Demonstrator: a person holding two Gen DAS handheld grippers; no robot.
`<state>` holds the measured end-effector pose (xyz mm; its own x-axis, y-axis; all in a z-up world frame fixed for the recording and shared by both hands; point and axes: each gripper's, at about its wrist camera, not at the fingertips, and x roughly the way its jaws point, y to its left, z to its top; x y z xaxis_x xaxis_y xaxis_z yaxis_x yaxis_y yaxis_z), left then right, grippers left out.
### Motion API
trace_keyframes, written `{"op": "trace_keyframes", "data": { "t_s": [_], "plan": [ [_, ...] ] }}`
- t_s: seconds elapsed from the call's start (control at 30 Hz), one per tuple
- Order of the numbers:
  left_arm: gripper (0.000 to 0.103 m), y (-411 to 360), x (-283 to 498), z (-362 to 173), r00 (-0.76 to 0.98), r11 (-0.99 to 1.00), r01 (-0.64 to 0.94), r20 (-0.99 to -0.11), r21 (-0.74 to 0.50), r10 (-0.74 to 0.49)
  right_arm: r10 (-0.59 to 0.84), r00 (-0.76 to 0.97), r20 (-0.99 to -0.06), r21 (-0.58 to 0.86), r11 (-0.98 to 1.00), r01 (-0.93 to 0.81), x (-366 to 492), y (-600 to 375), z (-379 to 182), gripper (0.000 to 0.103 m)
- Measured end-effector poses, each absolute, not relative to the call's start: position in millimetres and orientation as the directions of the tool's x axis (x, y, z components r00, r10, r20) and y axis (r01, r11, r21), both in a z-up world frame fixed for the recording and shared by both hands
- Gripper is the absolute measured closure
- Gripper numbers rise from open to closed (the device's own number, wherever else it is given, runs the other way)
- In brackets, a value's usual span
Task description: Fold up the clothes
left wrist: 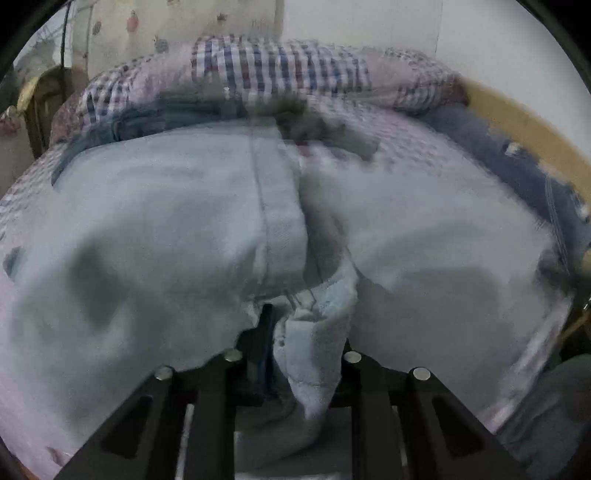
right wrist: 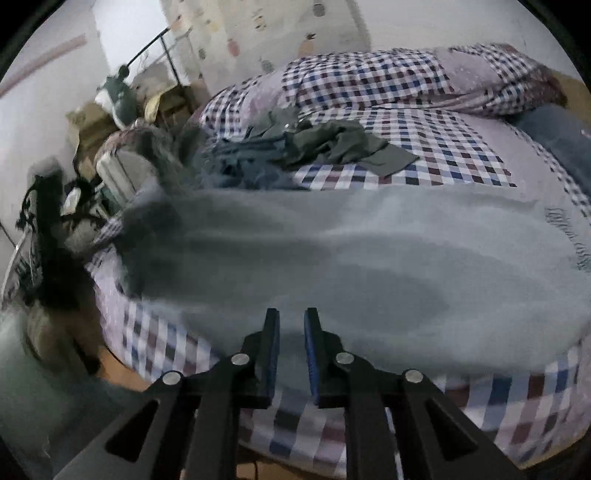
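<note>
A pale blue fleece garment (right wrist: 369, 258) lies spread on the checked bed (right wrist: 443, 155). The left tool (left wrist: 295, 354) pinches a bunched fold; the right tool (right wrist: 291, 332), slightly open and empty, hovers above the garment's near edge. Thick fleece could slip from the left pinch, undoing the fold.

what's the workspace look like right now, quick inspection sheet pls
surface: bed with a checked cover.
job's things: light blue fleece garment spread flat across the near part of the bed.
clutter: dark green clothes and a blue garment heaped behind it.
grippers: left claw shut on a fold of the fleece; right claw open, empty, above the fleece's near edge.
cables: nothing seen.
surroundings: patterned wall, boxes and bags beside the bed, wooden bed frame.
</note>
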<state>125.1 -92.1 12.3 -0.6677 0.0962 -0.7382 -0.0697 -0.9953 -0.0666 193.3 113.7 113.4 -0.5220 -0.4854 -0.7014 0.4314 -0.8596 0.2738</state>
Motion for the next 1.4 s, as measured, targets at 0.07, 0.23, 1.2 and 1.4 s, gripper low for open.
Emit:
{"op": "trace_keyframes", "data": {
  "t_s": [0.07,0.23,1.2,1.4],
  "plan": [
    [0.052,-84,130,21,-0.677,-0.992,-0.110,-0.726,-0.057,0.117,-0.496,-0.510,-0.702,0.301,-0.857,0.419,173,116,112,0.076],
    [0.027,-83,156,28,-0.698,-0.965,-0.168,-0.667,-0.202,0.261,-0.609,-0.463,-0.644,0.442,-0.790,0.426,124,108,110,0.057],
    [0.103,-66,169,18,-0.698,-0.977,-0.178,-0.685,-0.116,0.208,-0.748,-0.344,-0.567,0.647,-0.664,0.375,-25,33,56,0.103],
    [0.089,-74,185,36,-0.744,-0.979,-0.152,-0.637,-0.133,0.202,-0.783,-0.272,-0.559,0.693,-0.621,0.365,-32,47,59,0.099]
  ]
}}
